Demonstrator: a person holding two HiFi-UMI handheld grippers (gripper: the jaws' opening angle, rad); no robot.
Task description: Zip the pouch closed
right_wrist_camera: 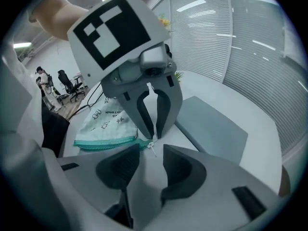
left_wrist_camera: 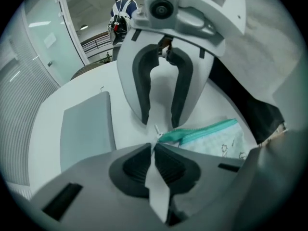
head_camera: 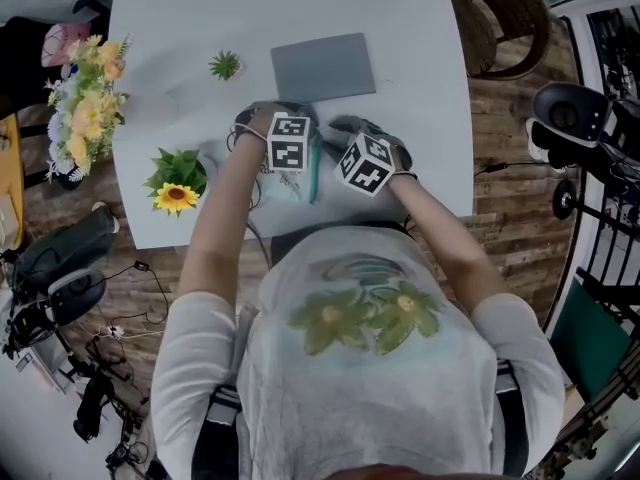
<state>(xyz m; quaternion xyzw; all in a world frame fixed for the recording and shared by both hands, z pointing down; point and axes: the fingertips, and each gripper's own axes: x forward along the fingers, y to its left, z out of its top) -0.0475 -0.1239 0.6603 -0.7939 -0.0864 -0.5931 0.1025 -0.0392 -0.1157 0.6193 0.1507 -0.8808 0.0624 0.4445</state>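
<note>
The left forearm and the right forearm reach forward and lean toward each other, so the left gripper and the right gripper meet tip to tip, both pointing down. The left jaws are pressed together on the teal end of the pouch. The right jaws stand apart and hold nothing, with the zip pull just before their tips.

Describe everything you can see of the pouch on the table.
The pouch is soft pale fabric printed with small figures, edged along one side by a teal zipper. It lies on the white table. The left gripper pinches the zipper's end, where a small metal pull sticks out. The right gripper, open, faces that pull.
</note>
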